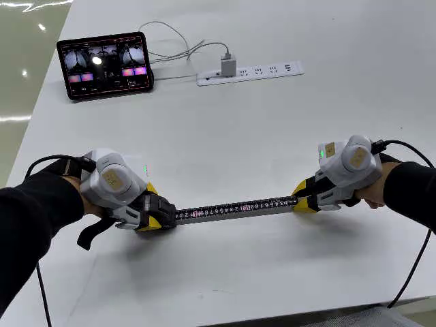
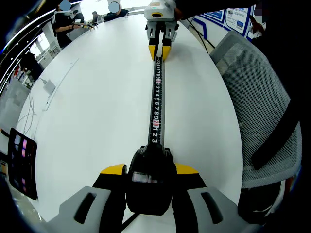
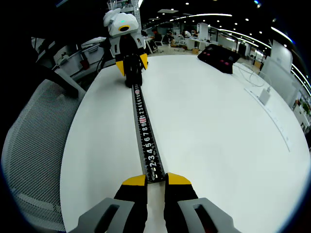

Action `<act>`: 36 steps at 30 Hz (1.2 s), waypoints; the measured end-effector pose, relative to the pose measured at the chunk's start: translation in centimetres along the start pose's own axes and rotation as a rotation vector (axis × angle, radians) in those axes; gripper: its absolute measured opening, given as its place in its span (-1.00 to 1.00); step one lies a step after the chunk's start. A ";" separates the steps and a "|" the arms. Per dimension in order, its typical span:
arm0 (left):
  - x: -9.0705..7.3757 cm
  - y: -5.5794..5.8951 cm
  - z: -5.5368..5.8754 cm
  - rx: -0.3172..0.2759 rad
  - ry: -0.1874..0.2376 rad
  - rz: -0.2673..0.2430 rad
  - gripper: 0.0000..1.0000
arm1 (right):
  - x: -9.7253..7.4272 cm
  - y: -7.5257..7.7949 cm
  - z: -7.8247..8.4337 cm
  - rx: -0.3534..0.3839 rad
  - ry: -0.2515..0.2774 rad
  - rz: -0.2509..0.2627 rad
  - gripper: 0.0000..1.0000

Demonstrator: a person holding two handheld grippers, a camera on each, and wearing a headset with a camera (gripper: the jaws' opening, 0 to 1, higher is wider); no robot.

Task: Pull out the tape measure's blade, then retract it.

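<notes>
The left gripper clamps the black plastic tape-measure case as an anchor over the white workbench — the right gripper, pinching the tip, holds its dark numbered blade stretched out.

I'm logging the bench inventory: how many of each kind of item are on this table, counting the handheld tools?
tape measure: 1
tablet: 1
power strip: 1
charger: 1
tools: 2 (left tool, right tool)
Total: 6
</notes>
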State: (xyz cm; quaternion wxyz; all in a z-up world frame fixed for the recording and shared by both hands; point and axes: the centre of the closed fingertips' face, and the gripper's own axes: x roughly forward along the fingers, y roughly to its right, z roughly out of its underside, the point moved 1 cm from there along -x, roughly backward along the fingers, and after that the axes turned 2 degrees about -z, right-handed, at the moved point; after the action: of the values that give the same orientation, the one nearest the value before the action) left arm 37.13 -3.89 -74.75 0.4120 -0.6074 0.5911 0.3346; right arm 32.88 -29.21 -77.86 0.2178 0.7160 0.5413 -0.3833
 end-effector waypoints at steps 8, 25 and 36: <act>0.0 0.0 0.0 -0.001 0.001 -0.002 -0.39 | 0.0 0.1 0.1 0.005 -0.003 -0.001 -0.84; 0.1 -0.2 -0.1 -0.041 0.001 0.005 -0.38 | 0.2 -0.1 0.1 -0.044 -0.069 -0.006 -0.79; 0.1 -0.3 -0.2 -0.026 0.006 0.013 -0.37 | 0.0 -0.1 0.0 -0.015 -0.067 -0.003 -0.79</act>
State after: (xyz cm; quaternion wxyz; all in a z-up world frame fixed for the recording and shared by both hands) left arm 37.38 -4.09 -74.74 0.4002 -0.6097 0.5919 0.3431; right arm 32.83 -29.15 -77.84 0.2408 0.7001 0.5377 -0.4034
